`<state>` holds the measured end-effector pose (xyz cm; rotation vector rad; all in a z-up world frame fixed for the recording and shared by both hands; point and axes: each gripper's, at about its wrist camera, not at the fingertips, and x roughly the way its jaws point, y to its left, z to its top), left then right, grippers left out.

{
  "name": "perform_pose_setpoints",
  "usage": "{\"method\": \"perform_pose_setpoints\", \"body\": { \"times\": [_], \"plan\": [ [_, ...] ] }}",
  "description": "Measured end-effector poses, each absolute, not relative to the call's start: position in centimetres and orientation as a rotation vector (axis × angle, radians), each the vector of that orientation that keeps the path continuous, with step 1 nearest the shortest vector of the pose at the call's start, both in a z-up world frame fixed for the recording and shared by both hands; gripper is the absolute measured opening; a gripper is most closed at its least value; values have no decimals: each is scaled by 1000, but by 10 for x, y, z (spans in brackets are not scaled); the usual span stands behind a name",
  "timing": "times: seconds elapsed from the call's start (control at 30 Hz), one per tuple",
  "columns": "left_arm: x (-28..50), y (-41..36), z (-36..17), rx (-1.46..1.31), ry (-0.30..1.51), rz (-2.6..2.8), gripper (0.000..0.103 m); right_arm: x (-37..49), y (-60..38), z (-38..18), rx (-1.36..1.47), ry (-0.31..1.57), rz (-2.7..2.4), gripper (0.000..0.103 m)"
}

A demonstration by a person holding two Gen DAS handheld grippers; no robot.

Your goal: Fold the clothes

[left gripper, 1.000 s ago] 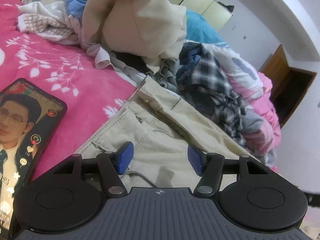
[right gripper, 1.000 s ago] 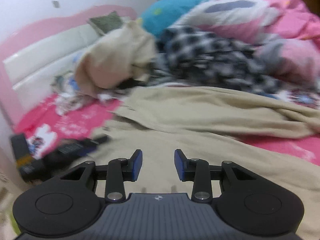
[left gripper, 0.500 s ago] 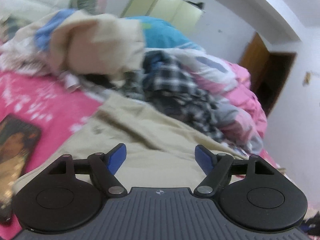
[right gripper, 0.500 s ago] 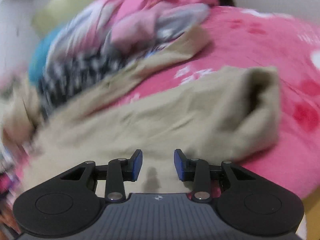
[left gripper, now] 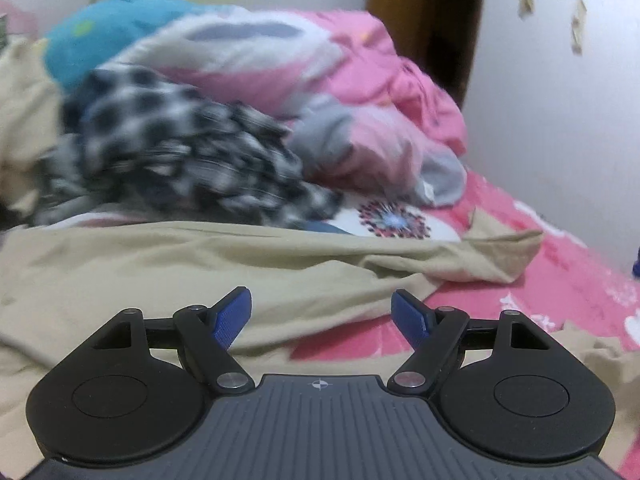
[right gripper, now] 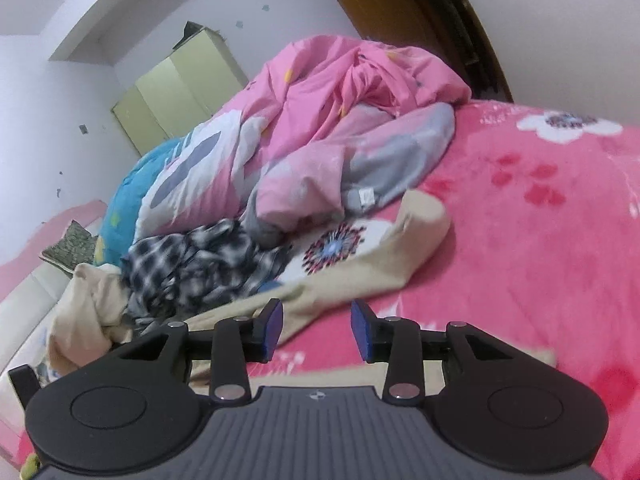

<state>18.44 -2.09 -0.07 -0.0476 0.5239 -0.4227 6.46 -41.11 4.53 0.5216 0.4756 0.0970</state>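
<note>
White walls, a pale green wardrobe [right gripper: 180, 92] and a dark wooden door [left gripper: 448, 20] frame a bed covered by a bright pink flowered blanket [right gripper: 540, 216]. Long beige cotton trousers [left gripper: 160, 272] lie spread across the bed, one leg running away toward the foot, where its cuff [right gripper: 424, 216] curls up just beside a crumpled pink and grey quilt [right gripper: 340, 152]. Behind the trousers sits a rumpled black and white checked shirt [right gripper: 200, 264], touching the quilt and a teal cushion [left gripper: 108, 28]. A heaped cream garment [right gripper: 88, 304] lies beside the shirt near the headboard.

The left hand-held gripper [left gripper: 322, 316] hovers over the trousers' lower edge, its blue pads [left gripper: 232, 316] spread wide after just opening, with nothing pinched between them. The right hand-held gripper [right gripper: 316, 330] hangs above the same trouser leg and the pink blanket, its blue pads [right gripper: 274, 328] parted by a moderate gap, gripping nothing.
</note>
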Motion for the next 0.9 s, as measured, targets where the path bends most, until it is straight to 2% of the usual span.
{"method": "perform_pose_setpoints", "body": {
  "times": [0.17,0.4,0.57,0.67,0.7,0.73,0.77,0.8,0.9],
  "plan": [
    [232,-48,-25,-45,550,-467,77,115,-431,34,518,518,74,45],
    [268,-44,-74,-150,604,-520,77,197,-447,27,419,569,3,48],
    [275,-17,-80,-327,611,-595,78,253,-442,11,228,607,-111,57],
    [274,-17,-80,-328,604,-604,79,281,-450,-18,270,688,-143,61],
    [274,-16,-80,-338,602,-612,79,285,-455,-28,315,709,-139,59],
    [275,-15,-81,-347,602,-616,79,288,-458,-36,358,721,-134,47],
    [276,-14,-81,-356,601,-621,79,288,-462,-41,399,720,-130,23],
    [276,-14,-81,-360,601,-623,79,284,-464,-40,437,696,-128,16],
    [276,-14,-80,-357,598,-624,79,265,-468,-24,518,586,-127,11]
  ]
}}
